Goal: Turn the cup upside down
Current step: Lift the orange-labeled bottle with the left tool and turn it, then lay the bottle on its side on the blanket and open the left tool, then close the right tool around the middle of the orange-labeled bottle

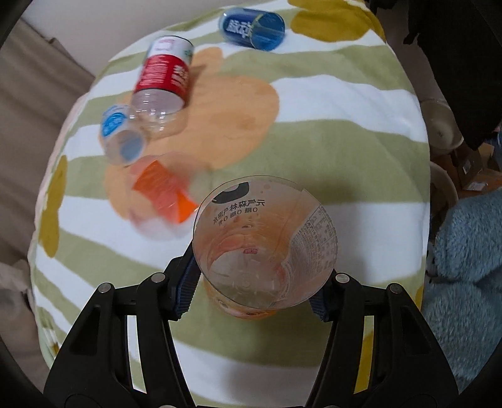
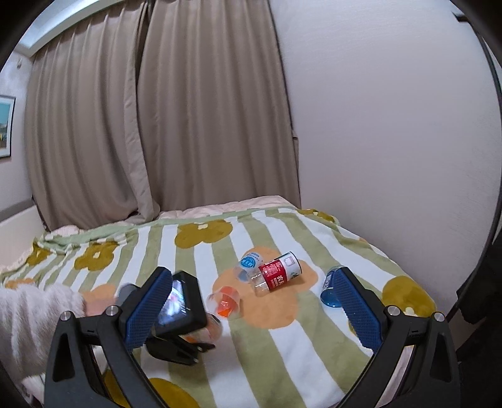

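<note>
My left gripper (image 1: 255, 284) is shut on a clear plastic cup with an orange printed label (image 1: 266, 244), gripped low on its sides, its open mouth facing the camera, above the blanket. In the right wrist view the left gripper's body (image 2: 180, 309) shows at lower left, with the held cup (image 2: 211, 326) mostly hidden behind it. My right gripper (image 2: 251, 310) is open and empty, held above the bed.
On the striped flower blanket (image 1: 329, 131) lie a red-label cup (image 1: 163, 83), a small blue-label cup (image 1: 120, 138), an orange-label cup (image 1: 163, 193) and a blue cup (image 1: 254, 29). A blue fluffy thing (image 1: 470, 282) lies right. Curtains (image 2: 157, 110) and wall stand behind the bed.
</note>
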Tool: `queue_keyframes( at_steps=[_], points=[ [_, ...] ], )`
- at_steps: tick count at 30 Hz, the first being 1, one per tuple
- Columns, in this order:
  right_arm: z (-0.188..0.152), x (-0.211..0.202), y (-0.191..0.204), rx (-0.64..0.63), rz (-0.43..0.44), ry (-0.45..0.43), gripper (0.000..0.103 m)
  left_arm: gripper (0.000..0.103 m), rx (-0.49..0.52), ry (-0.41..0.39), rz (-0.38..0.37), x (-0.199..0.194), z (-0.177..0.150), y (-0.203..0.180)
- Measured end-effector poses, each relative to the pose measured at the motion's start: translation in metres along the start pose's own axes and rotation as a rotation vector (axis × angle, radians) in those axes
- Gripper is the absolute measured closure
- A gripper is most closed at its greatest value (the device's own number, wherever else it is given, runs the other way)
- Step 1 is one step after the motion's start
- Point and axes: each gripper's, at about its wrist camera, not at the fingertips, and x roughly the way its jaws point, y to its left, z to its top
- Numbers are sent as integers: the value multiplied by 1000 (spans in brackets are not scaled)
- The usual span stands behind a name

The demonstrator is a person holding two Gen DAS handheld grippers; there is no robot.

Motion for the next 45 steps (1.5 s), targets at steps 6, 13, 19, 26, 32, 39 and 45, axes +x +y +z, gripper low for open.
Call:
queue_keyframes(
  at_steps=[6, 13, 19, 26, 32, 39, 45],
  points=[
    [0, 0, -12, 52, 8, -3, 1, 47, -40, -12, 9, 7, 16, -4],
    [-2, -3, -13, 55, 11, -9, 1, 39, -6, -11, 49, 15, 25, -15],
    [-3, -2, -14, 46, 7, 6, 1, 34, -73, -27, 38, 10, 21, -7],
    [2, 30, -7, -146, 88, 112, 1, 34, -188, -99, 47, -30, -9, 11],
    [-2, 113, 35, -531, 295, 370, 1, 1, -304, -184, 62, -61, -51, 20],
    [-82, 188, 118, -1179, 355, 607, 1, 1, -501, -249, 73, -85, -118, 25],
    [-137, 228, 147, -1578, 357, 755, 2, 1, -594, -286, 121, -103, -173, 7]
  ],
)
